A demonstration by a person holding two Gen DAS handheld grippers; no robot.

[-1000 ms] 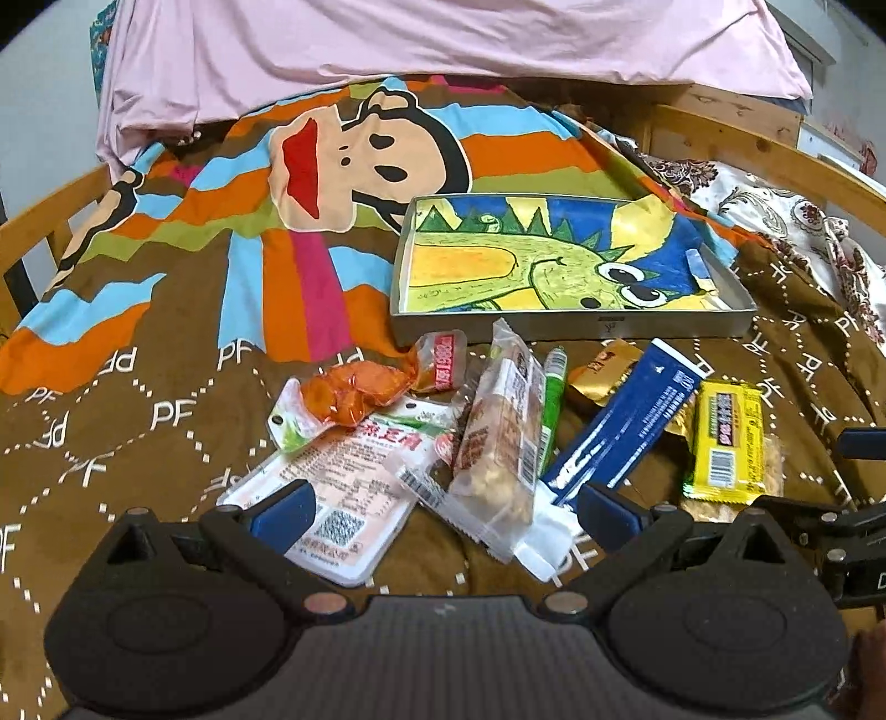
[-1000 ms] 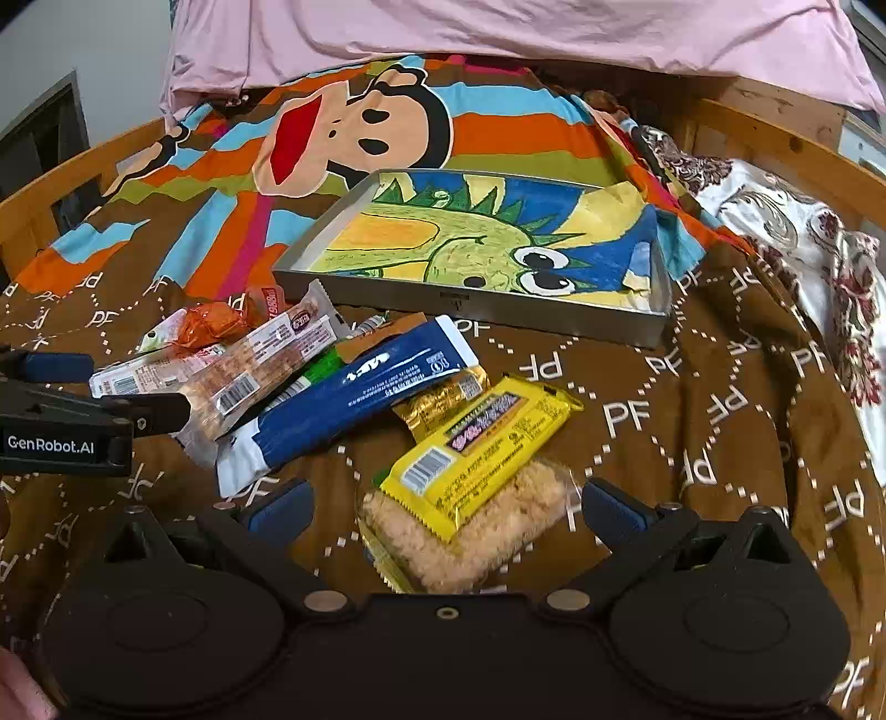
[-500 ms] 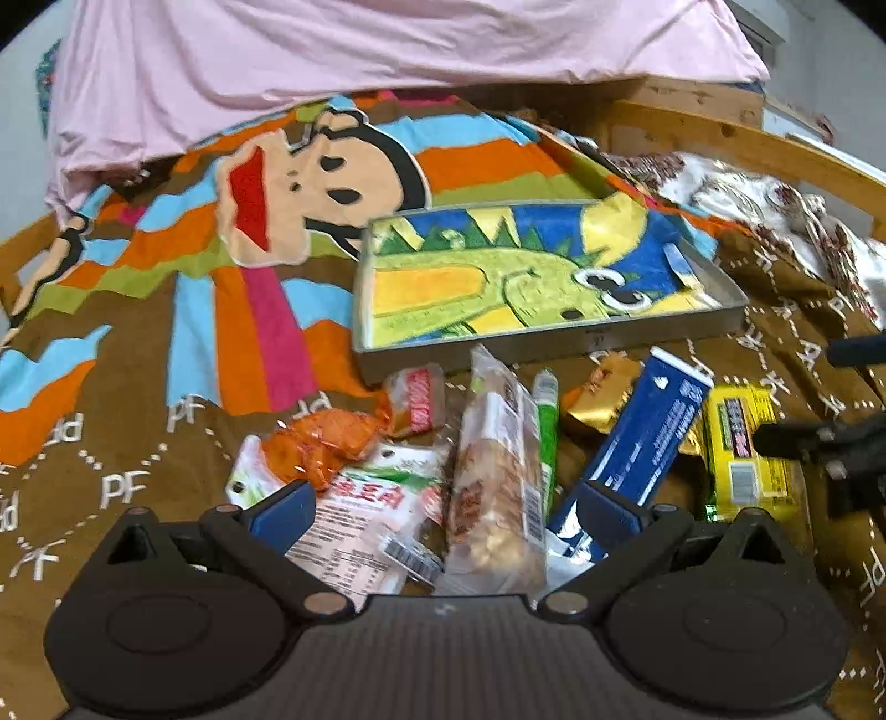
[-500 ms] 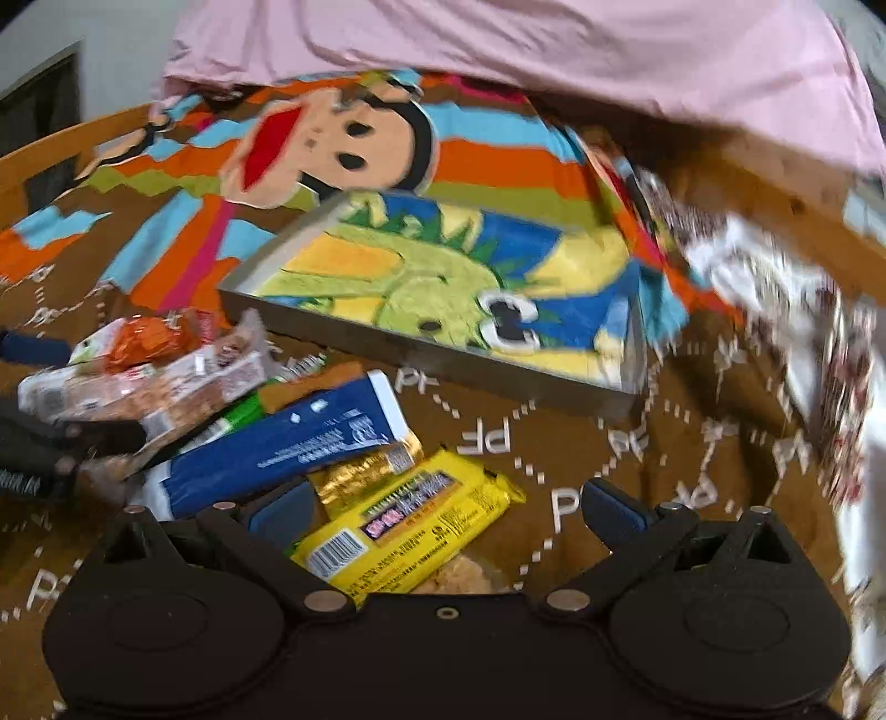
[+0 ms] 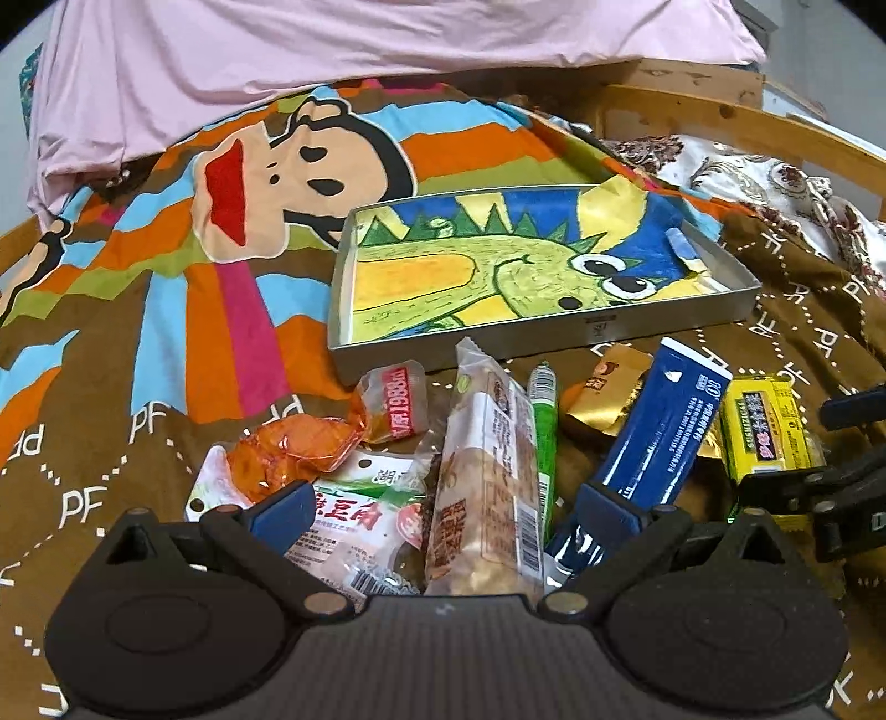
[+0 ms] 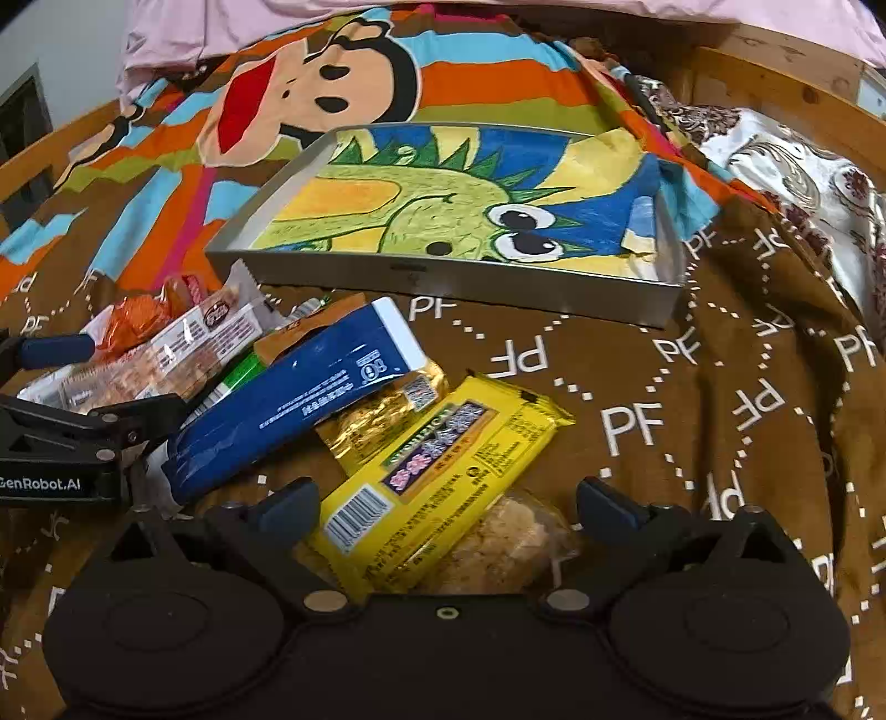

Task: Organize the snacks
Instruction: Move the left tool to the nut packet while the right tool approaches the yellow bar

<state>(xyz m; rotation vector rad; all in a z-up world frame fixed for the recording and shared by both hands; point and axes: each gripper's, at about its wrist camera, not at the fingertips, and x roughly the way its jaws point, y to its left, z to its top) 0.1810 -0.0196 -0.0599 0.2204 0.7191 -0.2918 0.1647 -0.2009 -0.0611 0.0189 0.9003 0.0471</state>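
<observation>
A heap of snack packets lies on the brown bedspread just in front of the metal tray. The yellow packet sits between the spread fingers of the right gripper, which is wide open and grips nothing. The left gripper is open too, its fingers straddling the clear-wrapped biscuit bar, with the blue packet by its right finger. The tray holds only a dinosaur drawing. A pink sheet lies beyond.
</observation>
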